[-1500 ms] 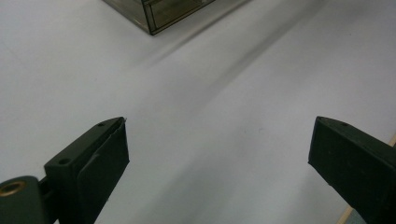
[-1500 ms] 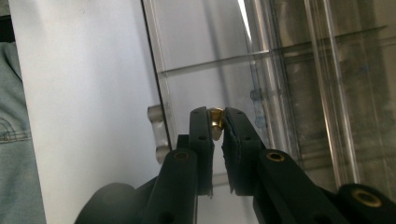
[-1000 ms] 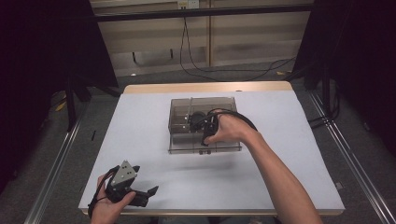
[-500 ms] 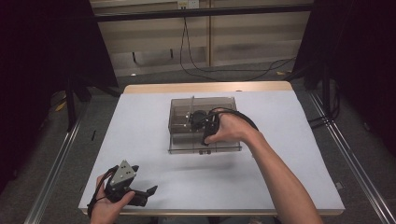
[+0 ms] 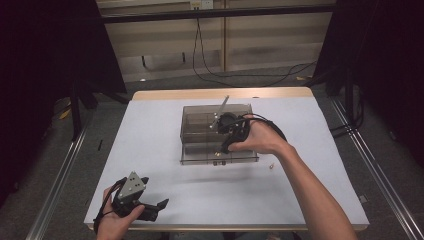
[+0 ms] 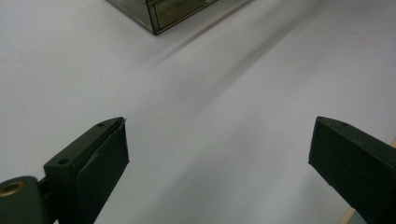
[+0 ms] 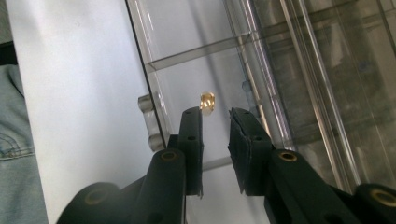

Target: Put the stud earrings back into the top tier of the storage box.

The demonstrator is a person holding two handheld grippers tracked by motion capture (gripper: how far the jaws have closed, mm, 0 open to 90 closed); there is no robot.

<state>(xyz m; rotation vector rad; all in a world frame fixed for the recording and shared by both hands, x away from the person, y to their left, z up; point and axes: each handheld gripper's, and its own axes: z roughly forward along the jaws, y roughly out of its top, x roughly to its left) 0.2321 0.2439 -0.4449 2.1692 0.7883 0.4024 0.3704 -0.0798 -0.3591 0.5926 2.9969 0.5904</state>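
At the frame's centre the right gripper (image 7: pixel 215 116), jaws just parted to a narrow gap and holding nothing, hangs over the small brass ring (image 7: pixel 207 102) lying in a near compartment of the clear smoky acrylic compartment box (image 5: pixel 200 152), apparently releasing it, so withdrawing comes next, while the left gripper (image 6: pixel 219 154) gapes wide and empty at lower left.

High view overhead, far; gripper views close, low; all share clear box (image 5: pixel 218 135).

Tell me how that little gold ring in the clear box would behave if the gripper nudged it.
The gold ring looks round and smooth, so it would probably roll or skid on the clear box's slick floor. Being so small, it could easily slip from the right gripper.
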